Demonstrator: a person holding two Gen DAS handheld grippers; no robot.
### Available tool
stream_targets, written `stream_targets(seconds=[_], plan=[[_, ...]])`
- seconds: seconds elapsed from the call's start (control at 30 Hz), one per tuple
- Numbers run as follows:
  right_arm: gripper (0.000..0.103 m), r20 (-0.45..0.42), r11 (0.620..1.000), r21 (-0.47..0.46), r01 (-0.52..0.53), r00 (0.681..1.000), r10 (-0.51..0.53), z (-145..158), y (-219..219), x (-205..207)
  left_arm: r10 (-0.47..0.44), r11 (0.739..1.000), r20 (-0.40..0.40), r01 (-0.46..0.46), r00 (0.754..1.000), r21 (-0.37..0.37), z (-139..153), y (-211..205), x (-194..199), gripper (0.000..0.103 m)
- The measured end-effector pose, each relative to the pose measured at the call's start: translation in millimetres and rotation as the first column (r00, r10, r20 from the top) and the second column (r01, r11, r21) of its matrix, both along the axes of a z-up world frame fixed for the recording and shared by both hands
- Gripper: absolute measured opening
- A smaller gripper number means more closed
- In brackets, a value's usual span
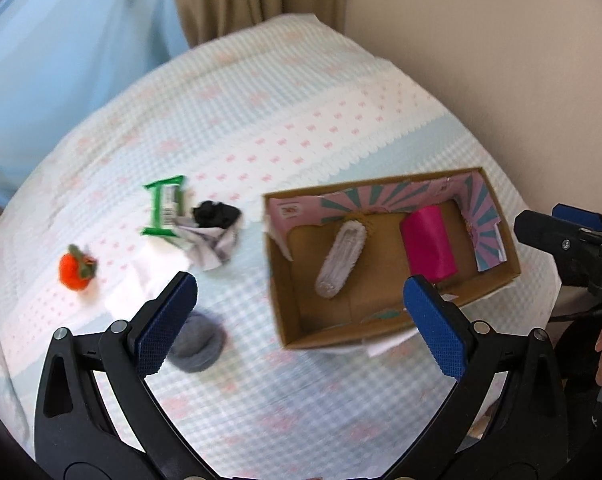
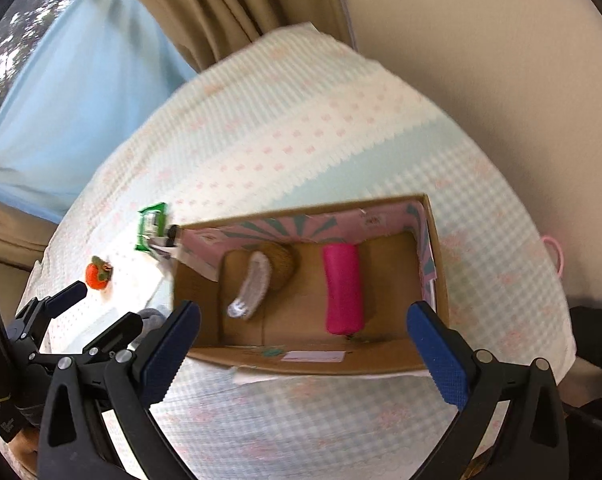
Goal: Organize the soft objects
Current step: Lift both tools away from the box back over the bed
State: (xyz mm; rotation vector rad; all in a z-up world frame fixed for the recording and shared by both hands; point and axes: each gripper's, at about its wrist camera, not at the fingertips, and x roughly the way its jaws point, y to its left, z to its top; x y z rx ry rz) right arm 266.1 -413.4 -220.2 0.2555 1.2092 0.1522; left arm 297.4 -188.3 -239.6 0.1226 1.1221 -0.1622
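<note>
I see the cardboard box (image 2: 437, 240) on the checked bedspread (image 1: 301, 100), holding a pink roll (image 2: 343, 292) and a white fuzzy piece (image 2: 253, 284). Left of it lie a grey wool bundle (image 1: 197, 340), black-and-white cloth (image 1: 217, 236), green packet (image 1: 165, 208) and orange felt fruit (image 1: 76, 272). My left gripper (image 1: 301, 320) and right gripper (image 2: 305, 344) both hover with jaws released, holding nothing.
</note>
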Motion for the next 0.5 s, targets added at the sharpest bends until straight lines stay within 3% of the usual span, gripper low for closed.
stream_targets(seconds=[0.3, 0.5], plan=[[0.103, 0.162, 0.996, -0.048, -0.071, 0.984, 0.078, 77, 73, -43, 0.078, 0.997, 0.097, -0.075, 0.992, -0.038, 59, 83, -54, 0.103], [0.103, 0.246, 0.996, -0.055, -0.07, 0.966, 0.082, 108, 124, -74, 0.123, 0.992, 0.14, -0.117, 0.983, -0.046, 83, 147, -92, 0.103]])
